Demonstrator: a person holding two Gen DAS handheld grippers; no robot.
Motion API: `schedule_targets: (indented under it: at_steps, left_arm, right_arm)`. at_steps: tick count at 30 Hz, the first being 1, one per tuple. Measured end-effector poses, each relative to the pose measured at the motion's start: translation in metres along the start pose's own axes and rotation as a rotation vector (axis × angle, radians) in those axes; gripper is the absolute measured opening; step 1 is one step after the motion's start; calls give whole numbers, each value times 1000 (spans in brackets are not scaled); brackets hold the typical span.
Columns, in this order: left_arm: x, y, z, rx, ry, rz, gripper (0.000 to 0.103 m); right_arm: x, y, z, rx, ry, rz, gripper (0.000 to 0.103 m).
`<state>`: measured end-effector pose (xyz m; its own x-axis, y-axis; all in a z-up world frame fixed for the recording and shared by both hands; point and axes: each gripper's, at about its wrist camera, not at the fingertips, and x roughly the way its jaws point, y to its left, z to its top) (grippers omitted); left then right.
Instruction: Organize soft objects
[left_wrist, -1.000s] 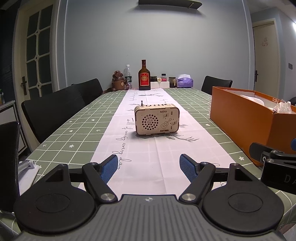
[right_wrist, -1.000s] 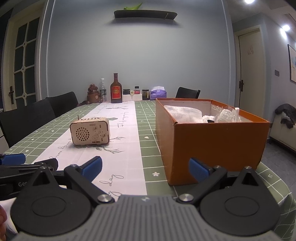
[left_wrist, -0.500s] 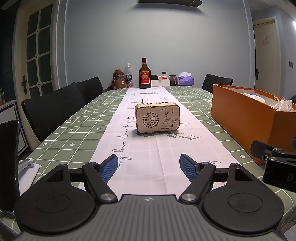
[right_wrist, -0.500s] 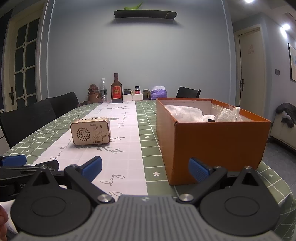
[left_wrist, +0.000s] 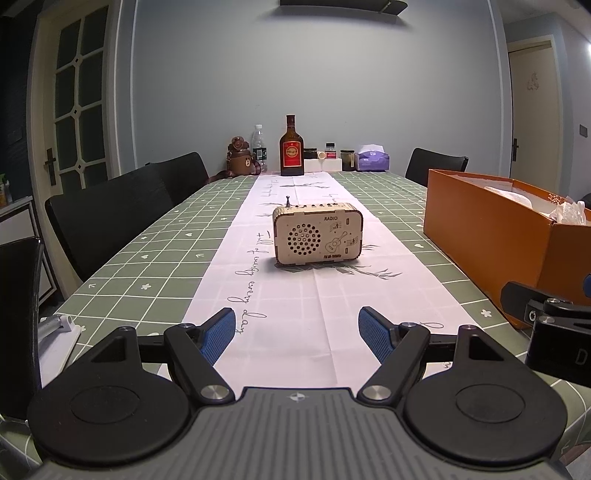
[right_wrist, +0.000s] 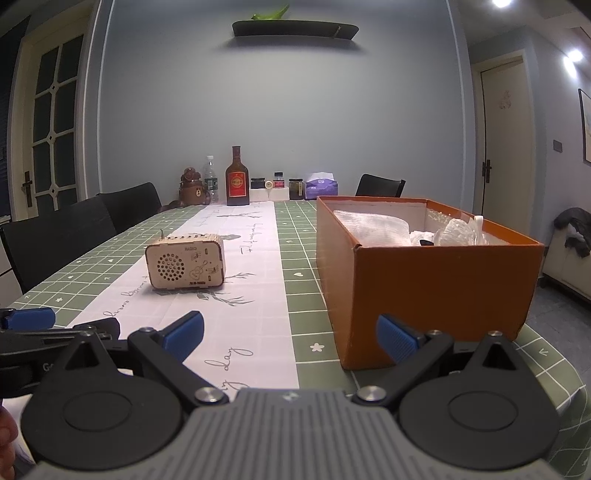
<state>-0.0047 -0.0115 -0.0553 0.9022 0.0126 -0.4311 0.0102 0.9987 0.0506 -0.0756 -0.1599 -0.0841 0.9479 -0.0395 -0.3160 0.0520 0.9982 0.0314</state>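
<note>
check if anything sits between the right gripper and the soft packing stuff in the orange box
Only the box itself. The right gripper is open and empty, low at the table edge, and the orange box has its near wall facing it. The white packing material lies behind that wall; the top is open.

The room is dim and bluish. Light comes from ceiling spots (right_wrist: 503, 3) at the upper right of the right wrist view, which flare to white. The radio (left_wrist: 317, 235) casts a soft shadow onto the table runner (left_wrist: 317, 295) on its left and near sides. Both views are sharp, without motion blur. Fisheye distortion bows the door frames (left_wrist: 37, 122) and the wall edges near the margins, and the corners darken.
</note>
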Motion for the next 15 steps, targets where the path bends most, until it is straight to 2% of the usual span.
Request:
schedule_targets:
  at_steps: [15]
  left_arm:
    - [-1,1,-1,-2,9,6,89]
  right_arm:
    - [3,1,0,-1,17,6,98]
